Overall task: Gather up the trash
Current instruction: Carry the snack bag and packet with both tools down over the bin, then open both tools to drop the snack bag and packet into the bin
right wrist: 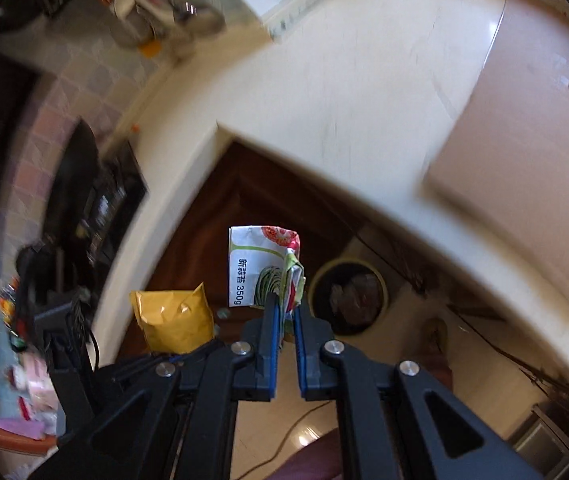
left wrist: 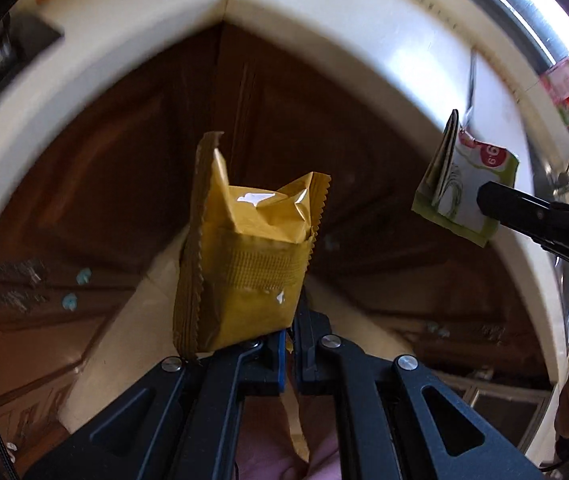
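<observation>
Yellow wrapper (left wrist: 244, 256) pinched in left gripper (left wrist: 290, 320), folded white packet (right wrist: 262, 268) in right gripper (right wrist: 286, 312).

I see motion blur and curved fisheye edges; daylight glares upper right, flaring on the yellow wrapper (left wrist: 244, 248).
</observation>
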A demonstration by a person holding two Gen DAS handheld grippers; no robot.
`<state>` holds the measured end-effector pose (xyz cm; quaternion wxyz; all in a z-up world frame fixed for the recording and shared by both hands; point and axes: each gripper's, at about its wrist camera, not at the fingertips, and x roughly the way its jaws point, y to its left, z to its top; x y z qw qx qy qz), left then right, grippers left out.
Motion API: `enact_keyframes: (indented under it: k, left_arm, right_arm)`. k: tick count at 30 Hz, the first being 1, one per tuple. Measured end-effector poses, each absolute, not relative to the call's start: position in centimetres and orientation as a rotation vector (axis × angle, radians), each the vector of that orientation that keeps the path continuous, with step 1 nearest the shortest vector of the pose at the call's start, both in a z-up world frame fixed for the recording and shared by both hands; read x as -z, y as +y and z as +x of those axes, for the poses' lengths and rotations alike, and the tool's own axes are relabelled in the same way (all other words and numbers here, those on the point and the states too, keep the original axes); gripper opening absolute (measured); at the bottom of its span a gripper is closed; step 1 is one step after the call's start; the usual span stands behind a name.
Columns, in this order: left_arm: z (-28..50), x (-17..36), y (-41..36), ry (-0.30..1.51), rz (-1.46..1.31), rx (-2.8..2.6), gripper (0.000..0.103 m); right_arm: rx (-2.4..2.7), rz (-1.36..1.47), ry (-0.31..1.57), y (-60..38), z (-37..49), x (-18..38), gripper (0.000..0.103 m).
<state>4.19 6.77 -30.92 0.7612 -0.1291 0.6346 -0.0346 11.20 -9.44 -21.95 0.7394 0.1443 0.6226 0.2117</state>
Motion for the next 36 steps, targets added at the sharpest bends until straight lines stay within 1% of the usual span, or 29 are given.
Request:
enact_keyframes:
  k: [3,10,13,15,16,17,18,20,22,27,34,36]
  left_arm:
    - [3.3,36.5,7.8,1.455,-0.296,0.08,0.001]
    - [3.3,49.7,8.9,1.578,-0.313,0.112,0.001]
    - [4.4,55.1,9.3,1.646,-0.317,0.115,0.001]
    - [5.4,58.6,9.8,1.676,-0.324,0.097,0.004]
    - [5.8,59.8,10.0,1.685,-0.324,0.09,0.007]
    - [6.2,60.8,10.4,1.684,-0.322,0.086,0.016]
    - [7.1,61.9,10.5,1.693,-0.321,0.075,0.022]
    - [7.5,63.6,10.7,1.702,-0.324,0.06,0.049]
    - [8.4,65.0,11.0,1.711,-0.312,0.034,0.059]
    - [7.9,67.3,12.6,1.755,-0.308,-0.027,0.06]
    - [4.5,67.0,14.8,1.773,-0.363,-0.084,0.062]
    - [3.7,66.9,15.3,1.774,-0.385,-0.107,0.062]
  right_arm:
    - [-0.446,0.252,1.414,-7.8,10.0,26.3,0.007]
    - [-0.348,0.144,1.571,-5.7,9.7,41.0,0.007]
    - [-0.325,0.11,1.621,-5.4,10.1,46.1,0.007]
    - [-0.311,0.089,1.654,-5.2,10.5,49.1,0.007]
    - [-0.309,0.092,1.665,-5.0,10.7,50.2,0.007]
    - [-0.304,0.091,1.675,-5.0,11.0,51.3,0.007]
    - [-0.301,0.086,1.68,-4.9,11.4,52.3,0.007]
    - [-0.3,0.083,1.686,-4.7,12.3,53.6,0.007]
    - [-0.303,0.084,1.692,-4.4,13.0,54.9,0.007]
    - [-0.301,0.082,1.717,-3.3,14.5,57.2,0.007]
    - [-0.351,0.041,1.746,-1.1,15.7,58.4,0.008]
    - [-0.363,0.04,1.743,-0.2,15.8,58.1,0.011]
